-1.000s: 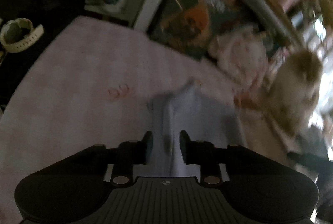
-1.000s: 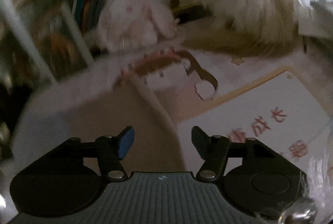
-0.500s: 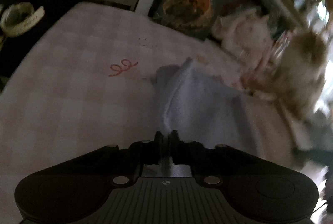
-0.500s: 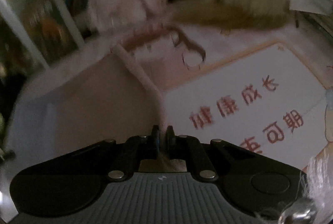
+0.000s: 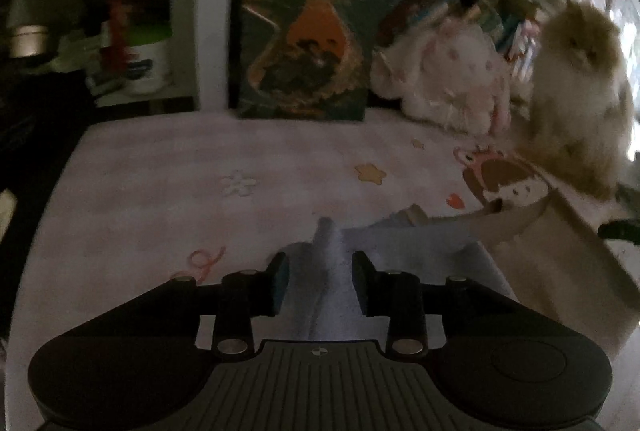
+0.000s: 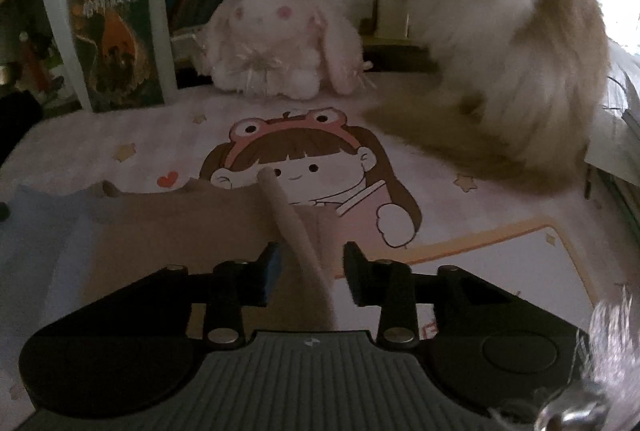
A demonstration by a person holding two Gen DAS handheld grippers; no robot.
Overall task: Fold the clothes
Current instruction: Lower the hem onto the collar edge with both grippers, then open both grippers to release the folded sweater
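A garment lies on a pink cartoon-print mat [image 5: 160,171]. Its pale blue part [image 5: 400,243] is in the left wrist view and its beige part [image 6: 168,227] in the right wrist view. My left gripper [image 5: 318,285] is open, with a raised ridge of blue cloth between its fingers. My right gripper [image 6: 308,275] is open, with a raised beige fold [image 6: 292,227] standing between its fingers. The beige part also shows in the left wrist view [image 5: 552,255].
A fluffy tan and white cat [image 6: 500,51] sits on the mat at the back right. A white plush rabbit [image 6: 276,39] and a dark green book [image 5: 304,31] stand along the back edge. Bookshelves rise behind. The mat's left edge drops into darkness.
Both grippers were shut on the cloth half a second ago and are now open. The pinched folds stay standing between the fingers. Both views have swung toward the back of the mat.
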